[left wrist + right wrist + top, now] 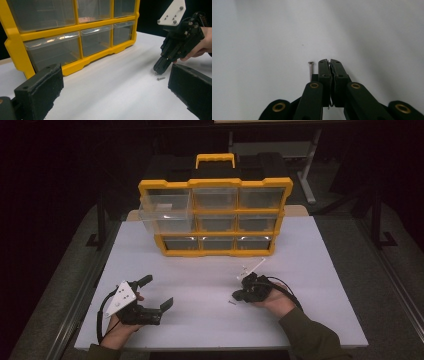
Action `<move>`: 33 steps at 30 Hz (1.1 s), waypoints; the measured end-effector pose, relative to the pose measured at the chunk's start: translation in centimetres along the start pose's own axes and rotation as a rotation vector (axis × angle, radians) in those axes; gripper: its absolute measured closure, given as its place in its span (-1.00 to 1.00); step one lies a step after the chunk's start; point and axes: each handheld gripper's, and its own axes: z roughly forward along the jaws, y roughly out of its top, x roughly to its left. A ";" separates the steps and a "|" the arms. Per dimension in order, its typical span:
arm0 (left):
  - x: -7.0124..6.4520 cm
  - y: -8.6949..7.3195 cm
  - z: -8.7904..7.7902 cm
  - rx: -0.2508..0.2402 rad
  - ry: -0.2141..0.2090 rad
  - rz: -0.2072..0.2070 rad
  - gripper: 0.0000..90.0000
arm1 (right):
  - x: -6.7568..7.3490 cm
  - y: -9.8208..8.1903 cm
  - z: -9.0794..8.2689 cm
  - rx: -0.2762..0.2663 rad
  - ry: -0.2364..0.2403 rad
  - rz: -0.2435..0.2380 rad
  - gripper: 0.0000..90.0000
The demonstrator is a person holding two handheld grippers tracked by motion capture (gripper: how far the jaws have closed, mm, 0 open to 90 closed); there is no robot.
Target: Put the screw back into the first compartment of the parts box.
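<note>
On white tabletop point(200, 285), small silver flat-head screw point(310, 71) lies flat just beside our right gripper point(329, 62), outside its jaws. Those jaws closed together; something thin seems pinched between pads, we cannot tell what. Our left gripper point(155, 292) rests well apart, jaws wide open, holding nothing. Beyond both: yellow organiser with clear plastic drawers point(215, 217), top-left drawer pulled out.

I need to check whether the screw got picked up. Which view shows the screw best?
The right gripper view: the screw lies on the table beside the shut jaws, not between them. The left gripper view shows it small; the high view, a speck.
</note>
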 end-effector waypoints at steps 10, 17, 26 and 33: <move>0.0 0.0 0.1 -0.002 0.001 0.002 -1.00 | 0.0 0.4 -1.0 -0.028 0.028 0.014 0.94; 0.0 0.0 0.1 -0.002 0.003 0.005 -1.00 | 0.0 0.7 -1.6 -0.040 0.040 0.017 0.94; 0.0 0.0 0.1 -0.003 0.002 0.011 -1.00 | -0.4 1.5 -3.4 -0.093 0.058 0.046 0.95; -0.2 0.0 0.1 -0.003 0.001 0.006 -1.00 | -0.6 2.4 -4.5 -0.117 0.059 0.031 0.95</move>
